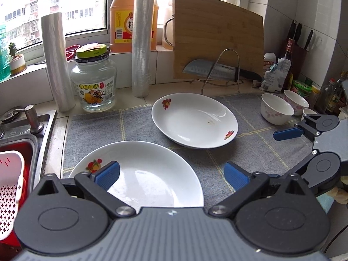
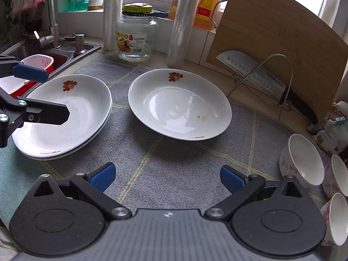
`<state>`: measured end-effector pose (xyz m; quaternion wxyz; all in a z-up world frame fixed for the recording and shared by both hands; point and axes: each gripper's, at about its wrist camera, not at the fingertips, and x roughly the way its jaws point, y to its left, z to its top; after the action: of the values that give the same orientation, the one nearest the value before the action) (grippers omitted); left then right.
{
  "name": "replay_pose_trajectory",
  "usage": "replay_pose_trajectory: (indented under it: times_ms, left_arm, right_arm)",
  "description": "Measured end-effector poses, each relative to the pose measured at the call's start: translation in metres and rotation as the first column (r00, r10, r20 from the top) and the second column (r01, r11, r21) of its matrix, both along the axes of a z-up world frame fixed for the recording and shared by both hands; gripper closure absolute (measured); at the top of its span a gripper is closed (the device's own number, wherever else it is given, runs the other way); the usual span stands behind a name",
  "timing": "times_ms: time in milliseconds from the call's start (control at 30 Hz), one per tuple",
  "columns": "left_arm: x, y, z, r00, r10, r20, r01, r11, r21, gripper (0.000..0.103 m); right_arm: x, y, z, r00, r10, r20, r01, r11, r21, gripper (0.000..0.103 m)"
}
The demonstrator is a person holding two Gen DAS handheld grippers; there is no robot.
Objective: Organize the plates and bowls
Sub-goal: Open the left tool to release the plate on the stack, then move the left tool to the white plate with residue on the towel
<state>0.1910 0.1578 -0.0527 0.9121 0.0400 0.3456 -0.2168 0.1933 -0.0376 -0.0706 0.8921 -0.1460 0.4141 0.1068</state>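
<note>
A stack of two white plates with a fruit print (image 2: 65,113) lies on the grey mat at the left; it also shows in the left wrist view (image 1: 150,174). A single matching plate (image 2: 179,104) lies beside it at the mat's middle and also shows in the left wrist view (image 1: 194,119). Three white bowls with pink flowers stand at the right: one (image 2: 304,158), another (image 2: 338,175), a third (image 2: 336,217). My left gripper (image 1: 171,176) is open, hovering over the stack's near side. My right gripper (image 2: 167,178) is open and empty above the mat, in front of the single plate.
A glass jar (image 2: 138,37), two plastic wrap rolls (image 2: 181,21) and an oil jug (image 2: 206,2) stand behind the mat (image 2: 174,163). A cutting board (image 2: 280,43) and a knife (image 2: 261,76) on a wire stand are at the back right. A sink (image 2: 56,58) with a red basket lies left.
</note>
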Motion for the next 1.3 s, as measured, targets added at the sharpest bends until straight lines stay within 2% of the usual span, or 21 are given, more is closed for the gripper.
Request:
replay_pose_trajectory:
  times_ms: [267,533,633,700,867,1100,1300]
  left_arm:
    - [0.005,-0.020,-0.011,0.999,0.001,-0.050,-0.001,1.000,-0.001,0.002]
    - [0.019,-0.045,-0.017,0.989,0.113,-0.099,-0.108,0.993,0.053,0.002]
    - [0.022,-0.054,-0.015,0.985,0.143,-0.100,-0.138,0.989,0.054,0.002]
    - [0.025,-0.059,-0.014,0.977,0.184,-0.111,-0.177,0.982,0.070,0.002]
    - [0.034,-0.064,-0.015,0.963,0.226,-0.145,-0.218,0.973,0.073,0.002]
    - [0.051,-0.067,-0.006,0.968,0.205,-0.143,-0.197,0.978,0.063,0.002]
    - [0.081,-0.064,0.002,0.970,0.166,-0.178,-0.160,0.986,0.046,0.002]
  right_arm:
    - [0.011,-0.028,-0.014,0.999,0.002,-0.034,-0.002,1.000,-0.003,0.000]
    - [0.041,-0.043,-0.036,0.994,0.099,-0.048,-0.099,0.995,0.003,0.000]
    - [0.053,-0.048,-0.042,0.983,0.179,-0.041,-0.178,0.984,0.020,0.000]
    - [0.063,-0.050,-0.045,0.979,0.197,-0.044,-0.196,0.980,0.018,0.000]
    - [0.080,-0.060,-0.053,0.975,0.210,-0.071,-0.202,0.973,0.110,0.000]
    - [0.083,-0.064,-0.056,0.977,0.206,-0.061,-0.196,0.971,0.138,0.000]
    - [0.083,-0.064,-0.056,0.976,0.209,-0.057,-0.200,0.970,0.139,0.000]
